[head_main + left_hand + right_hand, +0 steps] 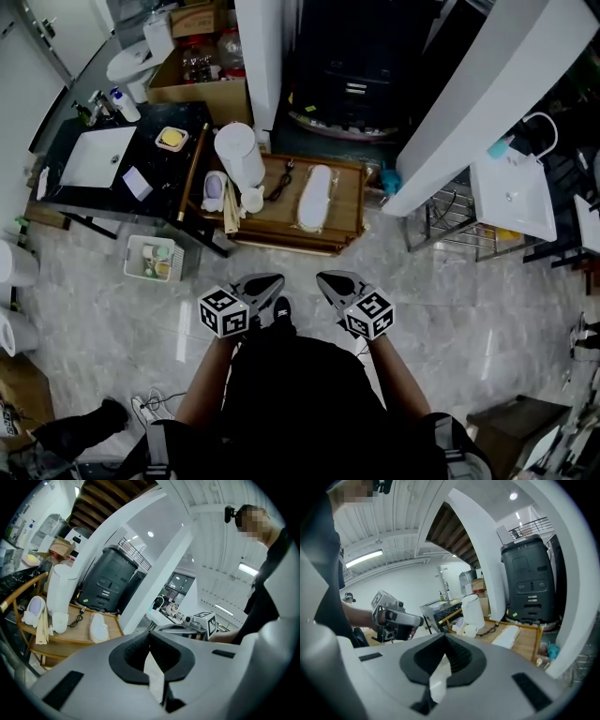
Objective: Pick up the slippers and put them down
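Head view shows a person standing on a pale marble floor [450, 309] with a gripper in each hand, both low in the middle of the frame. The left gripper [260, 284] and the right gripper [339, 283] sit side by side, near each other but apart, and both point toward the top of the frame. In the left gripper view the left gripper [151, 639] has its jaws pressed together with nothing between them. The right gripper view shows the same for the right gripper [443, 641]: jaws together and empty. Above the grippers in the head view, well apart from them, stands a low wooden worktop [349, 202]. A white slipper [314, 197] lies on it near its middle, lengthwise toward the top of the frame. A second slipper [215, 190], pale with a lilac tint, lies at the worktop's left end. Between the two slippers are a tall white jug [237, 155], a small white cup [251, 199] and a black cable [279, 184]. At upper left is a black counter [178, 164] with a white sink [98, 157]. A basket [153, 259] sits on the floor below the counter.
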Motion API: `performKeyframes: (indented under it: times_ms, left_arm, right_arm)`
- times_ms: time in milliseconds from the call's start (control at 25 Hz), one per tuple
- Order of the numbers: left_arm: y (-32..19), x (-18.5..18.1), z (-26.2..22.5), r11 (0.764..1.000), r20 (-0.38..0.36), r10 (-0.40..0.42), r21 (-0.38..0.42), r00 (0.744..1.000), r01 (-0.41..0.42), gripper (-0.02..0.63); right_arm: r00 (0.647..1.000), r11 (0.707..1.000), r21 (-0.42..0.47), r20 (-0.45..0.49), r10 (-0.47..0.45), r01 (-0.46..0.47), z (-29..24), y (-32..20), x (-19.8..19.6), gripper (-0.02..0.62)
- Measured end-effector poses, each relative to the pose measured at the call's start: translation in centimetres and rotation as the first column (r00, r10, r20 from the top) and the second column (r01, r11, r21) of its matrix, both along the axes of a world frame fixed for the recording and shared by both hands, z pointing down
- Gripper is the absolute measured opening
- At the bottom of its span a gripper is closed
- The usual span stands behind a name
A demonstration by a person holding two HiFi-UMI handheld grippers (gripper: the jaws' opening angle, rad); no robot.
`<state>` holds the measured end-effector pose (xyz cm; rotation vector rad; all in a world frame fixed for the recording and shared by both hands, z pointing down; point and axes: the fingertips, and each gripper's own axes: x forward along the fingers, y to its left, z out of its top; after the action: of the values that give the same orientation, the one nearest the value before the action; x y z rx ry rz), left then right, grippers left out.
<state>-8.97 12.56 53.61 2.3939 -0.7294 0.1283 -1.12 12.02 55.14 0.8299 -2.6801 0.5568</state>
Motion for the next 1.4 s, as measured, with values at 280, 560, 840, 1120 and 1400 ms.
performKeyframes:
  times_ms: [280, 560, 840, 1120, 1400]
  left_arm:
    - [-5.2, 0.6, 0.2, 0.995, -0.005, 0.095, -0.002, 0.995, -0.095, 0.012]
    - [-8.8, 1.6, 0.1, 0.979, 0.001, 0.204, 0.006, 0.979, -0.204, 0.012]
    - [-10.1, 1.0, 0.6, 0.970, 0.022, 0.241, -0.031, 0.970, -0.241, 0.012]
    - [-11.2, 1.2, 0.8, 0.972, 0.029, 0.228, -0.058, 0.973, -0.226, 0.012]
    - [-13.4, 2.1, 0.7, 0.983, 0.021, 0.172, -0.075, 0.985, -0.170, 0.012]
  right_arm:
    - [0.996, 0.996, -0.012, -0.006, 0.090, -0.090, 0.5, -4.3, 0.4, 0.008]
    - [0.984, 0.984, -0.015, -0.013, 0.176, -0.176, 0.9, -7.6, 0.8, 0.008]
    - [0.981, 0.981, -0.020, -0.024, 0.193, -0.193, 0.8, -9.6, 1.0, 0.008]
    - [0.987, 0.986, -0.040, -0.029, 0.160, -0.161, 1.2, -10.8, 1.3, 0.008]
    - [0.995, 0.991, -0.090, -0.018, 0.099, -0.101, 2.1, -12.4, 2.0, 0.008]
